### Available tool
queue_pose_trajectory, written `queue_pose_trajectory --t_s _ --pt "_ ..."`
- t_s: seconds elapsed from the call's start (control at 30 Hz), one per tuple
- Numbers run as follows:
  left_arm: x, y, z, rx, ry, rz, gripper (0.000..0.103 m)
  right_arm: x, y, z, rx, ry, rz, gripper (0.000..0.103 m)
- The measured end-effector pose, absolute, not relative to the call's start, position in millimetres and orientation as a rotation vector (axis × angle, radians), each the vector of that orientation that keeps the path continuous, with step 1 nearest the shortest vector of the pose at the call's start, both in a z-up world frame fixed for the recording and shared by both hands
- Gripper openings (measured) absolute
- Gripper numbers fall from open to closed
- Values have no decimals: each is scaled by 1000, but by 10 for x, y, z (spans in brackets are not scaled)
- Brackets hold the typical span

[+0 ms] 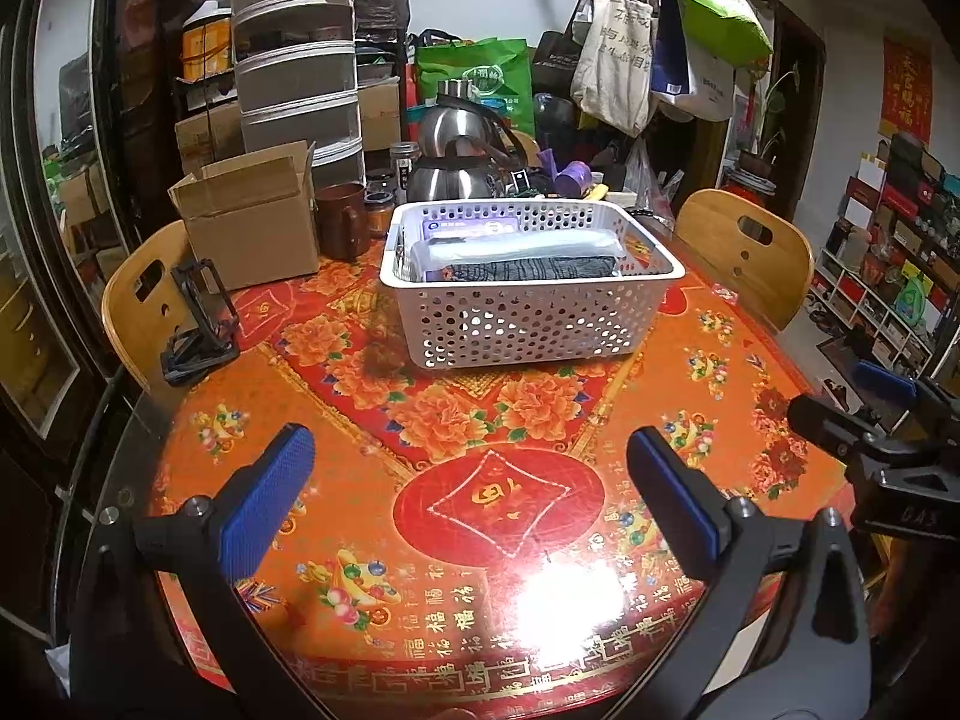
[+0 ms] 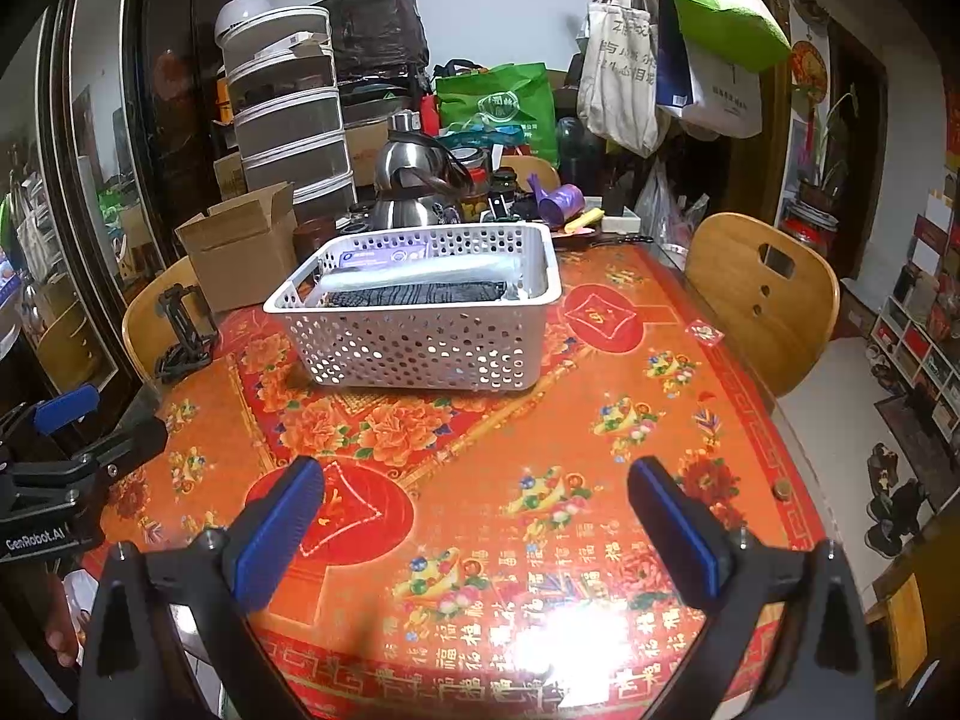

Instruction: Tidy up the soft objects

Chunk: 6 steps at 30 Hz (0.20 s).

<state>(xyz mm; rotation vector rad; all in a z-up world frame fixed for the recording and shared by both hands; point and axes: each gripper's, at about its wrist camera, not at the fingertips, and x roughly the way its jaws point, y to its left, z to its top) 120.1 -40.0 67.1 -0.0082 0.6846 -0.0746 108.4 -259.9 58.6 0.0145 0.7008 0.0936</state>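
While you look along your left gripper (image 1: 471,495), its two blue-padded fingers (image 1: 267,501) stand wide apart over the glossy red-and-orange floral tabletop (image 1: 372,372), holding nothing. Ahead, well apart from the fingertips, sits the white perforated plastic basket (image 1: 528,318). Inside it lies a dark grey folded cloth (image 1: 534,269) against the near wall, with a pale clear-wrapped soft package (image 1: 516,245) behind it and a purple-labelled flat pack (image 1: 468,227) at the far side. An open brown cardboard box (image 1: 252,222) stands to the basket's left, a stainless steel kettle (image 1: 456,162) behind it. Your right gripper's tip (image 1: 864,408) shows at the right edge.

From the right wrist, your right gripper (image 2: 474,498) is likewise spread and empty above the tabletop (image 2: 600,372). The basket (image 2: 420,336) stands ahead and a little left, the grey cloth (image 2: 414,293) and clear-wrapped package (image 2: 420,271) lying inside it. Your left gripper (image 2: 72,420) shows at the left edge; how its fingers stand cannot be told from here. A wooden chair back (image 2: 762,294) rises beyond the table's right side.
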Motion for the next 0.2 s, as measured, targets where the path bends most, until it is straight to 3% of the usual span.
queue_pose_trajectory --t_s 0.2 --pt "1206 -384 665 -2 672 -70 103 1128 -2600 535 10 712 84 101"
